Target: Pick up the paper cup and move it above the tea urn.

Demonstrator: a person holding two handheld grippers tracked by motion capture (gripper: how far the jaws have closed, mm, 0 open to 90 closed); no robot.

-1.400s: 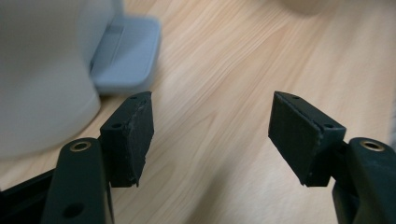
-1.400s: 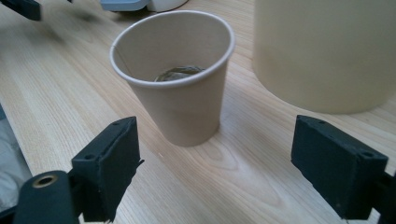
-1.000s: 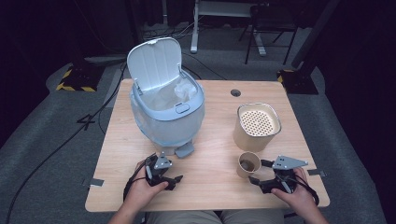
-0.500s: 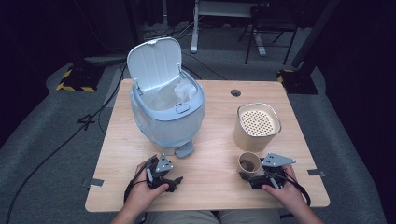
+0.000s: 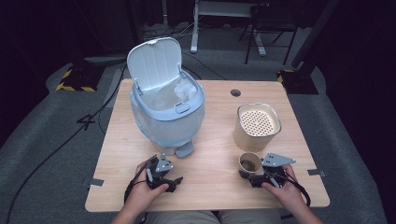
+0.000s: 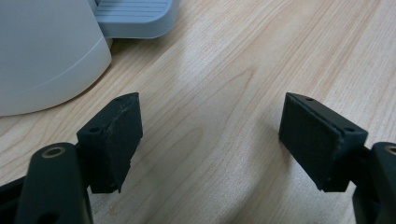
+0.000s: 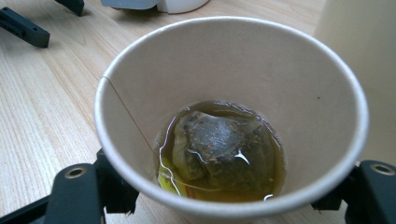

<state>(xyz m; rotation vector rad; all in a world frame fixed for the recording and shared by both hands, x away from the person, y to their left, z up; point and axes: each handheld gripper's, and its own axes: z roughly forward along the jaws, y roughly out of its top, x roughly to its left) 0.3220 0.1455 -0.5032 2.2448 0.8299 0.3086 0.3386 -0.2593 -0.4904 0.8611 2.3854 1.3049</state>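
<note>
Teabag in cup, bin left

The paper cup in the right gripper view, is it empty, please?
No, the paper cup holds a used tea bag sitting in a little brownish liquid.

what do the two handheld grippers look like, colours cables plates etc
Both are black. The left gripper has flat rectangular pads with small screw holes, and brass-ringed pivot holes behind them. Each carries a grey three-cornered plate on top, and a black cable loops from the right gripper. No sleeves show on the forearms.

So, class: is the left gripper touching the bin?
Apart. In the left gripper view, the left gripper stands open over bare table, with wood showing between it and the bin.
</note>
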